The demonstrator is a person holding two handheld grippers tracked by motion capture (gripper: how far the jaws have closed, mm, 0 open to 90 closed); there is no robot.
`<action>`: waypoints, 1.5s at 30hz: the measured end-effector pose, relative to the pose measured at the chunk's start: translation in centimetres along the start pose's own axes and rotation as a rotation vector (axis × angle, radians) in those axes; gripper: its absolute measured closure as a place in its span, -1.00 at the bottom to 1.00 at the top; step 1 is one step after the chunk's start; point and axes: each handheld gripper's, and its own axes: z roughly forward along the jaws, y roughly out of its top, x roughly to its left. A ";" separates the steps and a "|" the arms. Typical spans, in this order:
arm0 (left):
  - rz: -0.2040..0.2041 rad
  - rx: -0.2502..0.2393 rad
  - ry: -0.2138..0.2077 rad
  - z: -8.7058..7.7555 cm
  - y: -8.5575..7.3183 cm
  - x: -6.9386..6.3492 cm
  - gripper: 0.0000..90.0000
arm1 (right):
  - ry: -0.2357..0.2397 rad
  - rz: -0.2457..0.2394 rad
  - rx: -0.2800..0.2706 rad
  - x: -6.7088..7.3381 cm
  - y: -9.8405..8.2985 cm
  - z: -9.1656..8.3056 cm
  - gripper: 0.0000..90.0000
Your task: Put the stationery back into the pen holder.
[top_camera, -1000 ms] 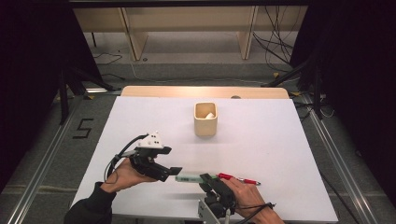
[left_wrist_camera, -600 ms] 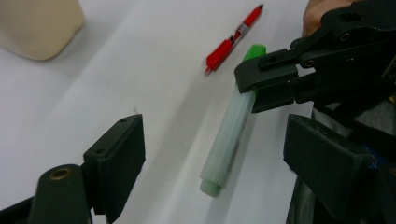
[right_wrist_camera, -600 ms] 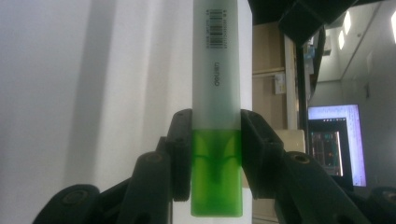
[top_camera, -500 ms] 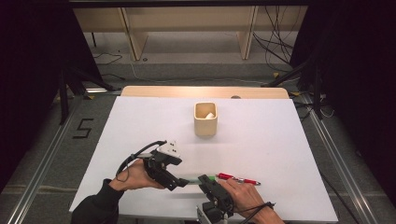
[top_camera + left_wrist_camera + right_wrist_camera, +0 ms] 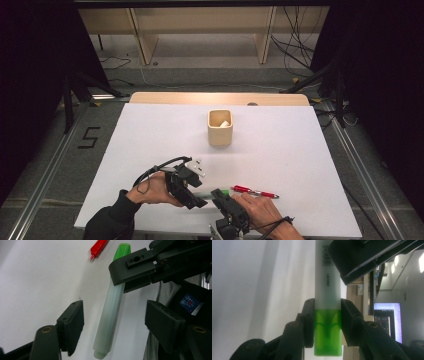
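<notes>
A highlighter point(image 5: 328, 302) with a frosted, ribbed translucent barrel and glossy green cap hangs near the counter's point(image 5: 300, 150) front edge. The right tool point(image 5: 327, 322) pinches its cap. The left tool point(image 5: 112, 322), just closing, stands spread around the barrel without touching.

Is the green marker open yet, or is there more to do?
Not yet. Done: the right gripper is clamped on the green marker at its cap end. In hand: the left gripper has just been closing around the barrel, pads not touching. Left: grip and probably pull the cap off. The red pen lies untouched.
</notes>
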 end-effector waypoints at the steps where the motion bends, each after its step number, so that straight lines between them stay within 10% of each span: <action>1: -0.004 0.006 -0.008 0.1 0.0 0.0 -0.23 | -0.002 -0.007 -0.002 0.0 0.0 0.0 0.50; 45: 0.028 0.183 -0.174 2.6 1.2 1.3 0.68 | 0.018 -0.079 -0.034 0.9 0.5 0.0 0.49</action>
